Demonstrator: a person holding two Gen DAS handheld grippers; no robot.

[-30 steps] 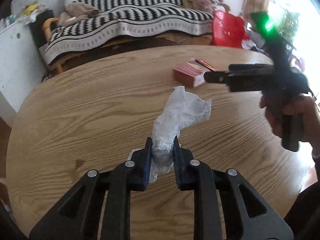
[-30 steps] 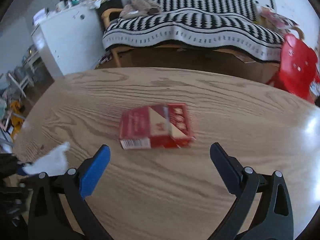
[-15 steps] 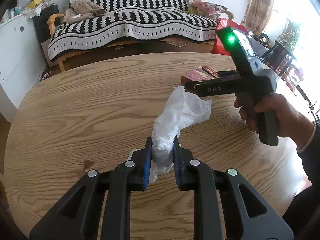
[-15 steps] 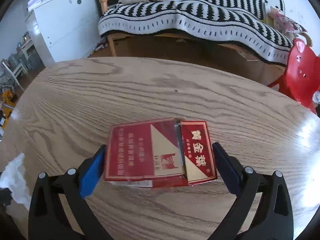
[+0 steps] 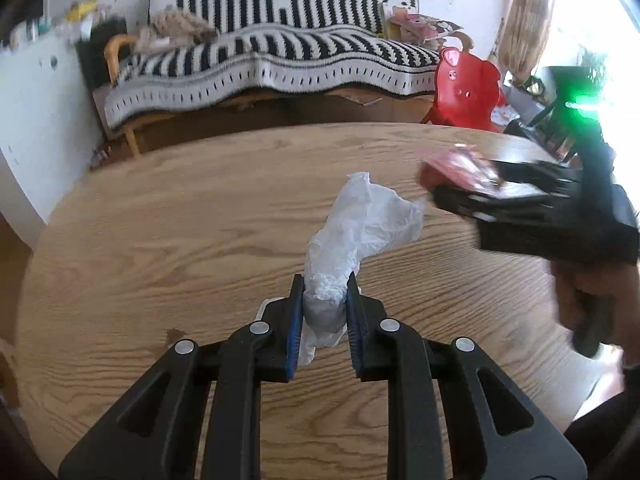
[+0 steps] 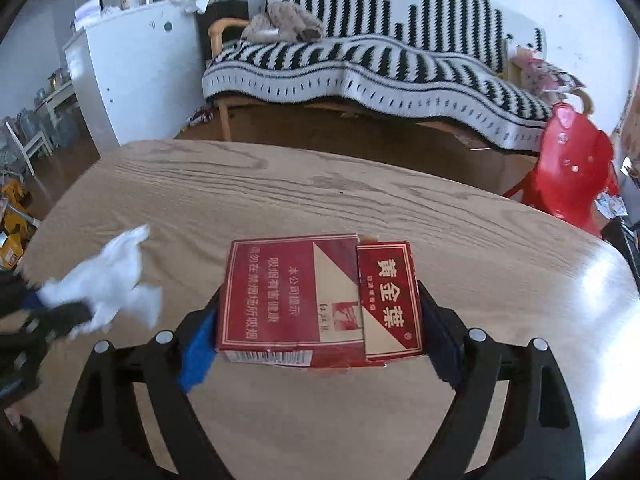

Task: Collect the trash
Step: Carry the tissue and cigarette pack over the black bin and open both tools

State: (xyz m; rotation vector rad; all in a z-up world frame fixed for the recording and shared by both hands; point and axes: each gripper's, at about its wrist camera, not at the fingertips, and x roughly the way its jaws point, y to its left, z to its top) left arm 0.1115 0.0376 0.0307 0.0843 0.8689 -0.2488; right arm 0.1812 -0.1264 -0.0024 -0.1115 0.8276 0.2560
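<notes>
My left gripper [image 5: 322, 284] is shut on a crumpled white tissue [image 5: 368, 216], which sticks up over the round wooden table [image 5: 180, 220]. In the right wrist view, a red cigarette pack [image 6: 304, 292] lies crosswise between the pads of my right gripper [image 6: 320, 296]. The jaws are closing and press on both of its ends, and the pack hangs a little above the table [image 6: 480, 248]. The left wrist view shows the blurred pack [image 5: 452, 166] at the tip of the right gripper [image 5: 460, 200], with a hand on the handle. The tissue [image 6: 112, 276] shows at the left.
Beyond the table's far edge stands a sofa under a black-and-white striped blanket [image 5: 272, 64]. A red plastic child's chair [image 5: 468, 88] is at the right. A white cabinet [image 6: 132, 72] stands at the left. The wooden floor lies around the table.
My right gripper came over the cigarette pack, closed its jaws around it and lifted it off the table. The left gripper kept still with the tissue.
</notes>
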